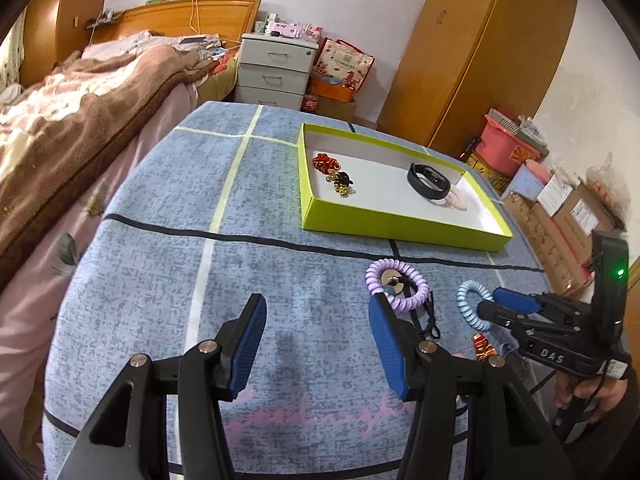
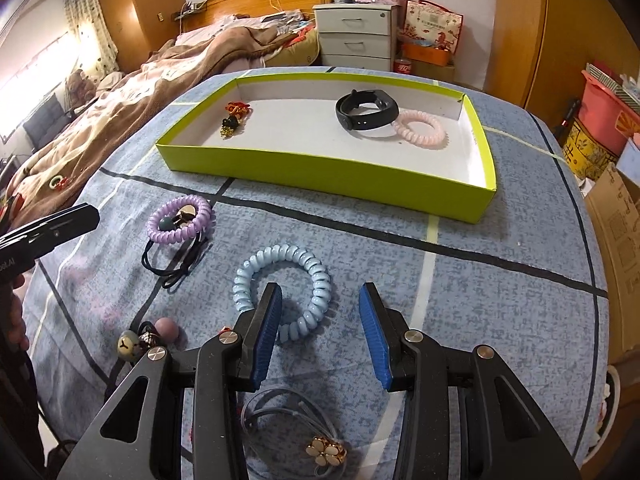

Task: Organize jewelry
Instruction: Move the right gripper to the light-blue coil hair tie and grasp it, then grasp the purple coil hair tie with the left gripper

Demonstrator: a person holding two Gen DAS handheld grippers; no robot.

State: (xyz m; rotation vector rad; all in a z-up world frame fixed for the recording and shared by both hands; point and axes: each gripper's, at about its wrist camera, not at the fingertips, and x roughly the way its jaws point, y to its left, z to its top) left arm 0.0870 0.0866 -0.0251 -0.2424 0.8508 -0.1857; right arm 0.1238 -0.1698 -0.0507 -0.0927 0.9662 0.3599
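While the right gripper (image 2: 320, 336) sits wide open over the blue coil band (image 2: 282, 292), one finger inside the loop I think, it could snag and drag. Left gripper (image 1: 318, 344), also wide, holds nothing; the green tray (image 2: 320, 172) waits toward the tabletop's far edge.

A shallow lime-green tray (image 2: 320, 168) with a white floor holds a black wristband (image 2: 366, 115) standing on edge, touching a pink coil hair tie (image 2: 420, 130) lying flat, and red (image 2: 237, 109) and black-and-gold (image 2: 229, 126) charms in the far left corner. On the cloth in front lie a purple coil hair tie (image 2: 180, 219), a light blue coil hair tie (image 2: 284, 290) and a flower hair tie (image 2: 326, 450).
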